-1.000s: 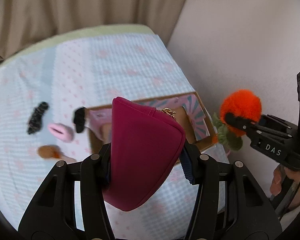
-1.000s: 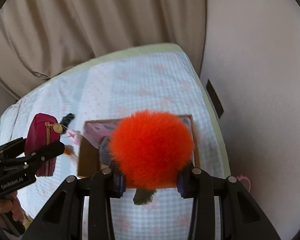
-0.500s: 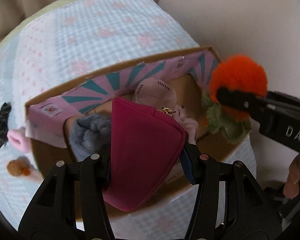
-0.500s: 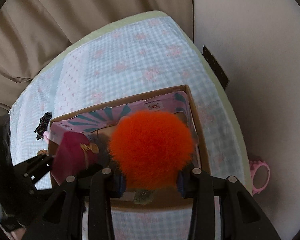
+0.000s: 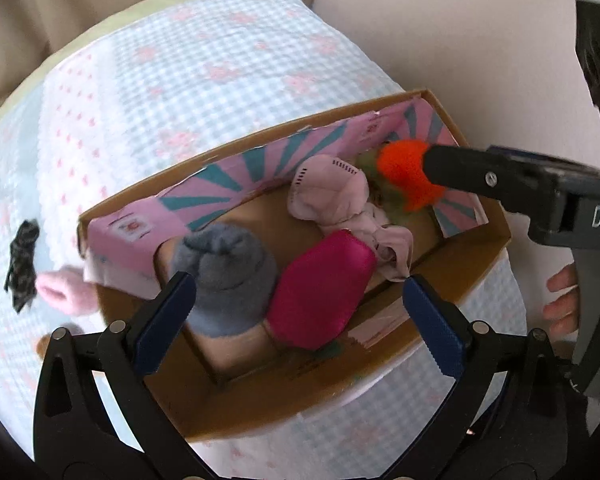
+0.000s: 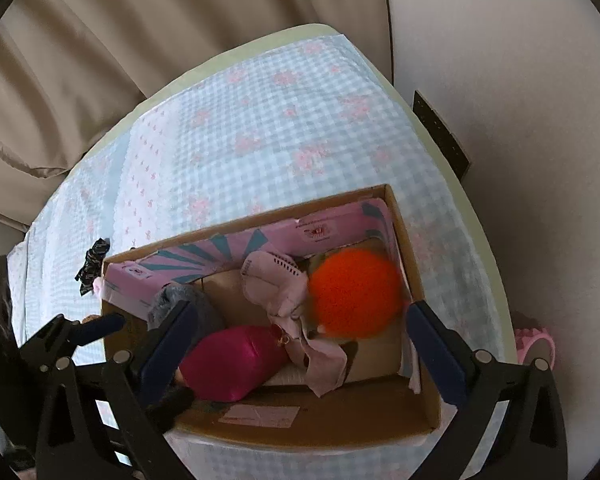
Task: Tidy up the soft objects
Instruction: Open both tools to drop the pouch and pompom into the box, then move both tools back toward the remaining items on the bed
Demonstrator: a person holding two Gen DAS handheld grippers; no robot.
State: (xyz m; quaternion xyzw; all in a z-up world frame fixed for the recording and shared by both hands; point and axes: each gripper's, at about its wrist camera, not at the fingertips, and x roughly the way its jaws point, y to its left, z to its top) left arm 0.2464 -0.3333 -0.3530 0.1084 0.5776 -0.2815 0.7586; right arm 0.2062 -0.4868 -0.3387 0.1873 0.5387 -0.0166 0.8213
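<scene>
A cardboard box (image 5: 468, 264) (image 6: 404, 216) with a pink and teal flap sits on the checked cloth. Inside lie a magenta pouch (image 5: 320, 288) (image 6: 232, 360), a grey sock bundle (image 5: 228, 276) (image 6: 172, 300), pink fabric (image 5: 332, 196) (image 6: 276, 284) and an orange pompom (image 5: 404, 176) (image 6: 356, 292) with a green part. My left gripper (image 5: 300, 312) is open above the pouch and touches nothing. My right gripper (image 6: 300, 352) is open above the box with the pompom lying loose between and beyond its fingers.
Left of the box on the cloth lie a black scrunchie (image 5: 22, 264) (image 6: 92, 264), a pink fuzzy item (image 5: 60, 292) and a brown item (image 5: 44, 340). A beige curtain (image 6: 140, 40) hangs behind, a wall (image 6: 520, 80) at the right. A pink object (image 6: 536, 344) lies off the edge.
Both grippers came down over the box and opened. The magenta pouch left the left gripper and the orange pompom left the right gripper; both now lie in the box.
</scene>
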